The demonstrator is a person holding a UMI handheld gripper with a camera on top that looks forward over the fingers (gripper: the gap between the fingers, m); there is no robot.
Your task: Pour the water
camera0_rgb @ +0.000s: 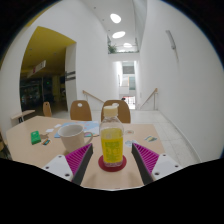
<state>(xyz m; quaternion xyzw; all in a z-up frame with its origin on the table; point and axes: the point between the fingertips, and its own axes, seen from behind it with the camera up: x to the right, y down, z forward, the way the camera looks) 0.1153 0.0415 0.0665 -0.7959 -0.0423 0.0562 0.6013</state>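
I am looking along the tongs (111, 160) at a bottle (111, 140) that is standing upright between the two fingers (78, 157), on a small dark red coaster (111, 166). The tongs are sitting spread, and I am seeing what looks like a sliver of table on each side of the bottle, so I am judging they are around it and not yet squeezing it; I would not swear to the gap on the right.

As for progress, I am reading this as the very start. The bottle is standing on the table (150, 135), its cap looks to be on, and it is holding yellow liquid up to about the shoulder. Just beyond the left finger a cup (71, 133) is waiting, and I cannot tell whether anything is in it. So the grasp, the lift, the carry toward the cup and the tilt all appear to be left.

The bottle is clear plastic, slim and round, with a pale cap. The cup is white or light grey, smooth, squat and cylindrical, with a wide mouth. The table is pale wood, matte. Further beyond the left finger a small green thing (36, 134) is lying flat, and wooden chairs (80, 109) with rounded backs are standing behind the table.
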